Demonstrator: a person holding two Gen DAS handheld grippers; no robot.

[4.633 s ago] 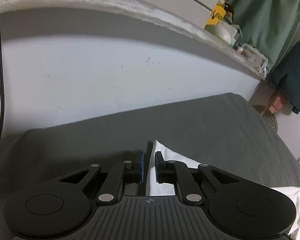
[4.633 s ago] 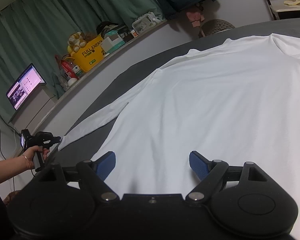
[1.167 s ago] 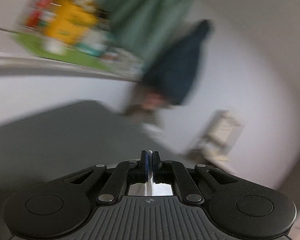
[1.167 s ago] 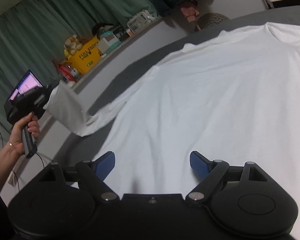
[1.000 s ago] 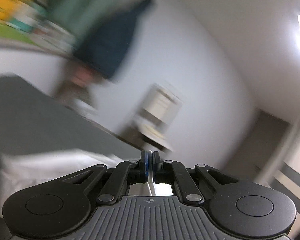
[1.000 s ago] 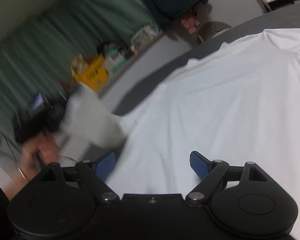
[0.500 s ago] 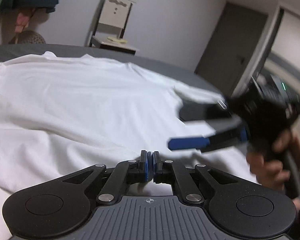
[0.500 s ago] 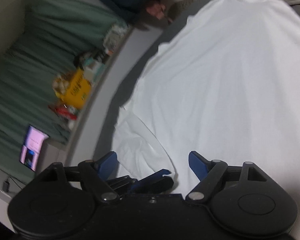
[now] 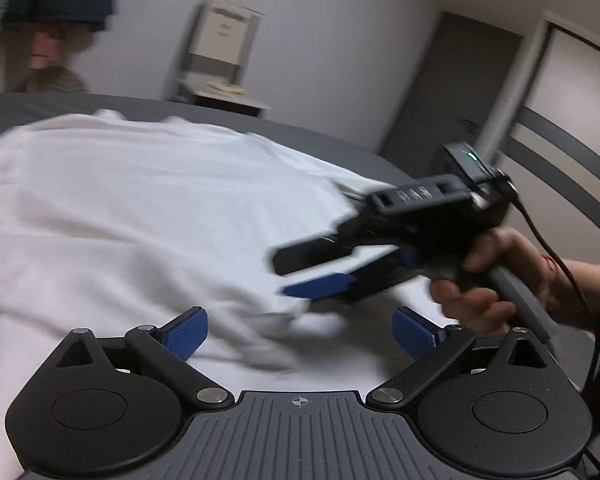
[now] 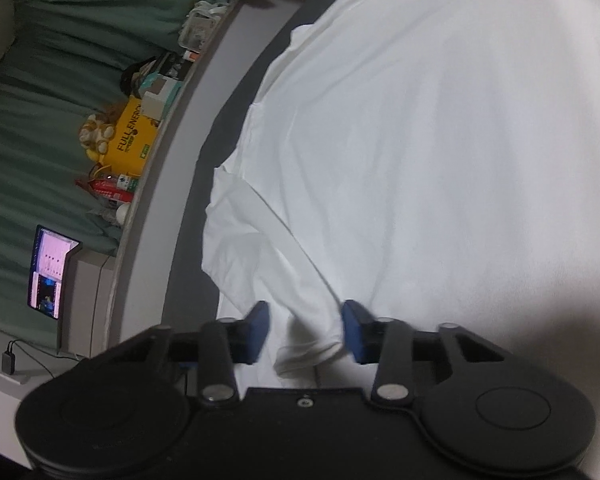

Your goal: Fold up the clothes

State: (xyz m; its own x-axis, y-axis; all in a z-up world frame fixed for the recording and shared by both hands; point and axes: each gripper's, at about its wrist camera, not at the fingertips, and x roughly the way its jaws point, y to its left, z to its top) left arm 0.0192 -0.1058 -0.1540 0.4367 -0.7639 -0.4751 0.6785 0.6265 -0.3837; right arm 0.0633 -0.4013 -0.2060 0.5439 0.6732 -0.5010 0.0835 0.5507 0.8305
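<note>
While our left gripper (image 9: 300, 330) jaws spring apart, dropping the sleeve (image 10: 268, 256) across the white shirt (image 10: 440, 140) on the bed (image 9: 40, 106), our right gripper (image 10: 305, 330) jaws are closing around its cuff, seemingly not yet clamped; next, smooth it flat.

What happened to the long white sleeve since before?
The left claw carried the sleeve across onto the shirt and has just opened, letting go. The right claw has been closing around its cuff. The shirt stays spread on the bed.
</note>
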